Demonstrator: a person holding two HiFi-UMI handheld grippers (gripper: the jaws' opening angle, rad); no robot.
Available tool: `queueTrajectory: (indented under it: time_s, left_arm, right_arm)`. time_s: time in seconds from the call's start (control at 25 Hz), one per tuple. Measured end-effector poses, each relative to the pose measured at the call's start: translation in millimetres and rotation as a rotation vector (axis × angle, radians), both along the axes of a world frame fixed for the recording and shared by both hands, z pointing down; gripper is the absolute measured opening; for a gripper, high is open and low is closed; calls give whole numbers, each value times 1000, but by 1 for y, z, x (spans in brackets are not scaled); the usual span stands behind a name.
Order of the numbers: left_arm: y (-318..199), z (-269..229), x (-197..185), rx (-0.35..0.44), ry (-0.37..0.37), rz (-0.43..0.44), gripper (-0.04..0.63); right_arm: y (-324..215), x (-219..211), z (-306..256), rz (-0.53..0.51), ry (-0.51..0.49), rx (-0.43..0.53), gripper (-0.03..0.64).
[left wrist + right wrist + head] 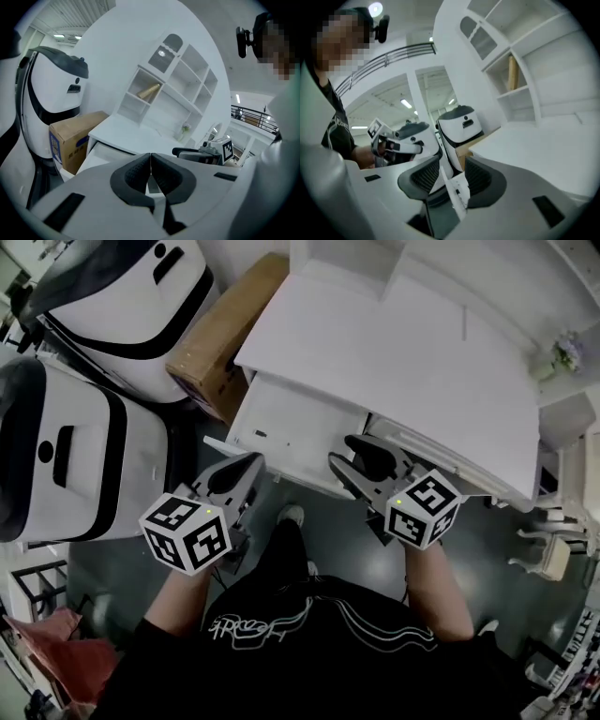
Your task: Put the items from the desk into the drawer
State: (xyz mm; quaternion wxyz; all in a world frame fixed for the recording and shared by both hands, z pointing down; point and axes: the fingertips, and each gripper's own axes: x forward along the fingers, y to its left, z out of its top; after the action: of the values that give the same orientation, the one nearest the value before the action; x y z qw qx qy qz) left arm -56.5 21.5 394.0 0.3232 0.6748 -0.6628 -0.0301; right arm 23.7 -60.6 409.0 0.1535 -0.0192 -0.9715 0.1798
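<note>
Nearest the person, the left gripper (246, 465) is hovering with its jaws pressed together on nothing, while the right gripper (339, 448) is hanging with its jaws spread and empty. Just beyond them, the drawer (291, 432) is standing pulled out beneath the white desk (394, 362). A cardboard box (220, 334) is sitting beside the desk's left end.

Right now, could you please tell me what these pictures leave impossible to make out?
Drawer interior: head view, near edge covered by left gripper and right gripper.
Tan thing in shelf unit: left gripper view, too small to name.
Small plant: head view, blurred, tiny.
</note>
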Motion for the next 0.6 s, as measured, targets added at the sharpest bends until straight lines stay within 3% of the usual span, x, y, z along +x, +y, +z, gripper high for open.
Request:
queueTrajectory:
  time_s: [0.16, 0.28, 0.4, 0.6]
  left_arm:
    - [26, -55, 57, 85, -29, 50, 21]
    - [49, -96, 99, 153, -58, 76, 21]
    - [69, -127, 137, 200, -90, 113, 21]
    - [92, -163, 177, 260, -159, 147, 21]
  right_arm:
    - [28, 61, -70, 89, -172, -37, 121]
    - [58, 101, -113, 87, -275, -66, 74]
    - [91, 134, -145, 58, -318, -81, 66]
    - [120, 171, -171, 64, -322, 5, 57]
